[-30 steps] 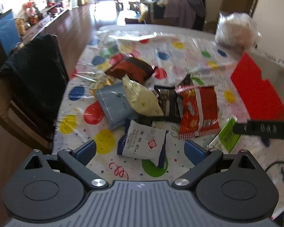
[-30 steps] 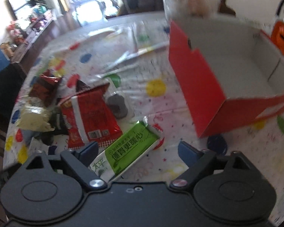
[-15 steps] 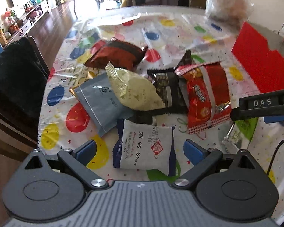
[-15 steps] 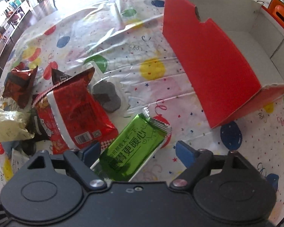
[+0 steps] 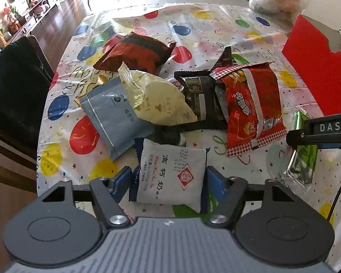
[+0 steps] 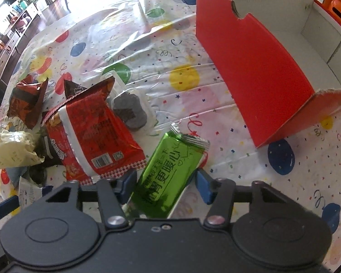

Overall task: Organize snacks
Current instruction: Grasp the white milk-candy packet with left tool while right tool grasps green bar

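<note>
I see my left gripper (image 5: 168, 179) low over the balloon-print tablecloth (image 5: 206, 29), its blue fingers (image 5: 121, 180) apart on either side of a white and blue snack packet (image 5: 170, 175), close to its edges. Behind it lie a grey-blue packet (image 5: 111, 113), a cream bag (image 5: 156, 102), a black packet (image 5: 200, 100), a red chip bag (image 5: 252, 104) and a dark red bag (image 5: 136, 53). At right, the right gripper (image 5: 325, 129) is over a green packet (image 5: 303, 157), near the red box (image 5: 316, 63).
</note>
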`<state>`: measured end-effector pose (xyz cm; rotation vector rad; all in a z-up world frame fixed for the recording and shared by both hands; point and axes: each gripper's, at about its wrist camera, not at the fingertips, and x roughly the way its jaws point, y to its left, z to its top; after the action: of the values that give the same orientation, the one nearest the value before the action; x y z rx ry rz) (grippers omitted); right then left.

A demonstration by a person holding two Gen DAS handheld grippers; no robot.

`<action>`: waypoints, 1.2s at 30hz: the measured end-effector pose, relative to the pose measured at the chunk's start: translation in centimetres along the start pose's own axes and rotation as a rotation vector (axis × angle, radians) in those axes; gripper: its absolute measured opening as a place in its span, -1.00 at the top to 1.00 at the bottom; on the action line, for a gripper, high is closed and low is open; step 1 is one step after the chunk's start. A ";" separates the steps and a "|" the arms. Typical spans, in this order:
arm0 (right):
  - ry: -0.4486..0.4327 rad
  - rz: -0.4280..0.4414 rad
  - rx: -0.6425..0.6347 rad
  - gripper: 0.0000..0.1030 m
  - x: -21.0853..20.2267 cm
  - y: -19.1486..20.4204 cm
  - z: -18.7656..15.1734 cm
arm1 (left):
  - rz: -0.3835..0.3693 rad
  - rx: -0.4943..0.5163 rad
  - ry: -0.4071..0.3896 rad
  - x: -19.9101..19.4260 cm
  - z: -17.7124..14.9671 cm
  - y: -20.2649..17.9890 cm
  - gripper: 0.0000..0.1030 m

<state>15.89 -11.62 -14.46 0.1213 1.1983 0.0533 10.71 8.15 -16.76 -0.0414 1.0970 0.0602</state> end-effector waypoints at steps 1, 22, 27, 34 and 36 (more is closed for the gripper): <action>-0.003 0.005 0.001 0.00 -0.1 -0.1 0.0 | 0.000 -0.004 -0.001 0.0 0.0 0.0 -0.32; -0.056 0.075 -0.087 0.61 -2.5 -2.4 -1.6 | -0.011 -0.061 -0.014 -1.2 -1.8 0.4 -0.12; -0.047 0.083 -0.093 0.07 -2.8 -3.0 -1.9 | -0.014 -0.080 -0.008 -1.6 -2.3 0.6 -0.12; -0.047 0.056 -0.142 -0.51 -1.9 -1.7 -2.2 | -0.006 -0.091 -0.006 -2.1 -2.8 0.6 -0.12; -0.035 0.044 -0.178 -0.48 -1.4 -1.1 -2.5 | -0.005 -0.089 -0.010 -2.3 -2.8 0.6 -0.12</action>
<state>13.01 -12.64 -14.24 -0.0075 1.1503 0.1946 7.12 8.47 -16.01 -0.1238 1.0840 0.1043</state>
